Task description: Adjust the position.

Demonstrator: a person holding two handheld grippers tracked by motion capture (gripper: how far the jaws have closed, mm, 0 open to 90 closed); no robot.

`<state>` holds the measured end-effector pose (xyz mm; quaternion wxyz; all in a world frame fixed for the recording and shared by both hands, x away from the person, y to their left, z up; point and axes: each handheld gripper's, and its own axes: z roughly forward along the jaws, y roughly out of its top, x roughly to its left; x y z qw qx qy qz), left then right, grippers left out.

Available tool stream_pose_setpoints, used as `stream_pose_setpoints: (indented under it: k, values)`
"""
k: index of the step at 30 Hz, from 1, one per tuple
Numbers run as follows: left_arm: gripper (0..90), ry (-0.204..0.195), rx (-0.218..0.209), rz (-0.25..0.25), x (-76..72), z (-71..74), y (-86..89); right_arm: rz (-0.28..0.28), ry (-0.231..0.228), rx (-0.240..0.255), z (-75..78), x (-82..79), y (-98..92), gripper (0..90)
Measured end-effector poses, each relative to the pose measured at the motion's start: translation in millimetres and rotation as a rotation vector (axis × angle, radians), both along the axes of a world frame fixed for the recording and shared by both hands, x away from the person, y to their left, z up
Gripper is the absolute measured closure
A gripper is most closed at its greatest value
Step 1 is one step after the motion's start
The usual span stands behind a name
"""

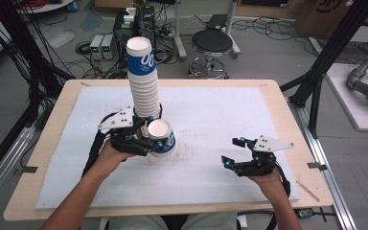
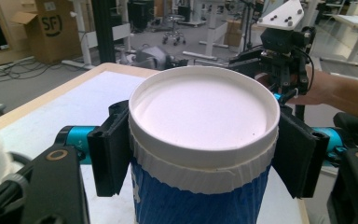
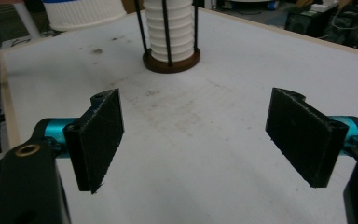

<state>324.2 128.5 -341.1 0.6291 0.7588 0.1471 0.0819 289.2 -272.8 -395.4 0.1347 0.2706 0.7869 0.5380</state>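
The left gripper (image 1: pixel 154 139) has its jaws clamped on either side of a single blue-and-white paper cup (image 1: pixel 161 138), held at the left-centre of the white mat (image 1: pixel 230 110), just near of the tall cup stack (image 1: pixel 143 79). That stack stands in a round brown holder (image 3: pixel 171 61) with thin black rods. The right gripper (image 1: pixel 234 152) hovers at the near right, well apart, jaws spread wide with nothing between them.

both claws, left claw (image 1: pixel 149 139) and right claw (image 1: pixel 233 152), are black with teal joints, grey screwed top plates, black cables, bare forearms.
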Motion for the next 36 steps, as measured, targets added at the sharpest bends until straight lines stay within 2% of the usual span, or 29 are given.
stream_pose_setpoints:
  k: [8,16,25,30,36]
  values:
    - [29.3,0.0,0.001,-0.039,1.5,-2.5,-18.6,0.082,-0.002,0.003,2.1,1.7,21.6,19.7]
    - [29.3,0.001,0.009,-0.089,0.3,-5.6,-35.2,0.144,-0.015,0.013,6.3,0.5,34.0,19.7]
    - [29.3,0.004,0.017,-0.163,-2.9,-9.3,-53.5,0.222,-0.013,0.025,6.9,1.2,48.0,19.7]
    - [29.3,0.001,0.017,-0.187,-4.1,-10.5,-60.9,0.266,-0.006,0.026,6.6,1.1,55.5,19.7]
    - [29.4,0.006,0.021,-0.211,-4.3,-12.4,-67.6,0.285,-0.007,0.027,5.4,1.3,61.4,19.7]
